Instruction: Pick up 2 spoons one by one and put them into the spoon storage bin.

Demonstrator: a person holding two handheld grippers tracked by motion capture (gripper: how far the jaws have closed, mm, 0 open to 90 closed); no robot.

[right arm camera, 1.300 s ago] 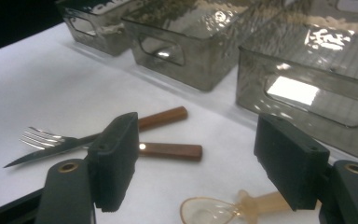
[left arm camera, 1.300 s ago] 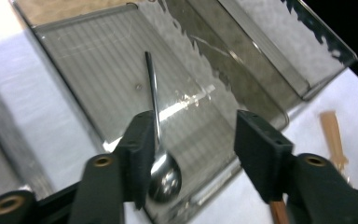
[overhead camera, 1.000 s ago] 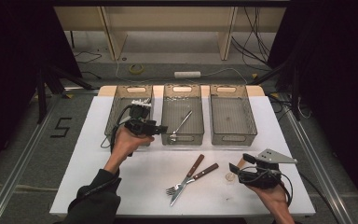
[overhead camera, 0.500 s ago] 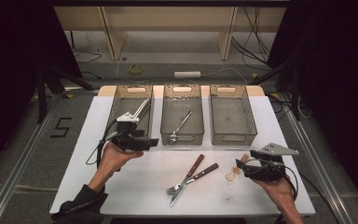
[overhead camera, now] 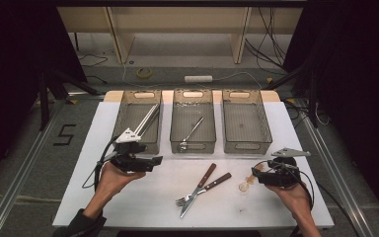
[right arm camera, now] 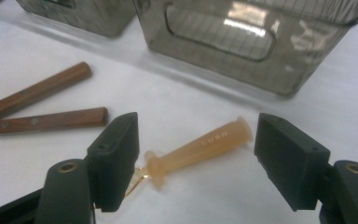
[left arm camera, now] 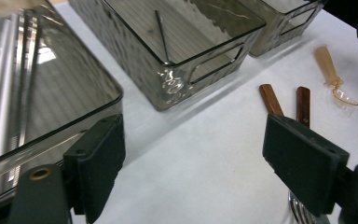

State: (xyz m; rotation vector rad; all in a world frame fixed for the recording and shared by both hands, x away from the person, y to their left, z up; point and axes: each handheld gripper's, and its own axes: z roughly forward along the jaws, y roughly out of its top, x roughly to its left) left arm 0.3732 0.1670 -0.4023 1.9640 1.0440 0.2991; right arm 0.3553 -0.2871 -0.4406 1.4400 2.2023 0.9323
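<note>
My left gripper (overhead camera: 155,161) (left arm camera: 193,158) hovers low over the white table (overhead camera: 143,202), just in front of the left smoked bin (overhead camera: 121,116). Its jaws have just been opening and stand open with nothing between them. My right gripper (overhead camera: 254,174) (right arm camera: 196,135) is open at the table's right. A small amber plastic spoon (overhead camera: 245,186) (right arm camera: 200,147) lies on the table with its handle between these jaws, and the pads are clear of it. A wood-handled fork (overhead camera: 217,181) and knife (overhead camera: 206,175) lie crossed at the front centre.
Three smoked plastic bins stand in a row at the back. Long metal sticks (overhead camera: 148,118) rest in the left one, a metal utensil (overhead camera: 191,131) lies in the middle bin (overhead camera: 192,146), and the right bin (overhead camera: 244,146) (right arm camera: 251,32) has nothing visible inside. Dark floor surrounds the table.
The left hand has drawn back from over the left bin toward the table's front, jaws wider. The metal sticks now lie in that bin. The right gripper has barely shifted by the spoon.
</note>
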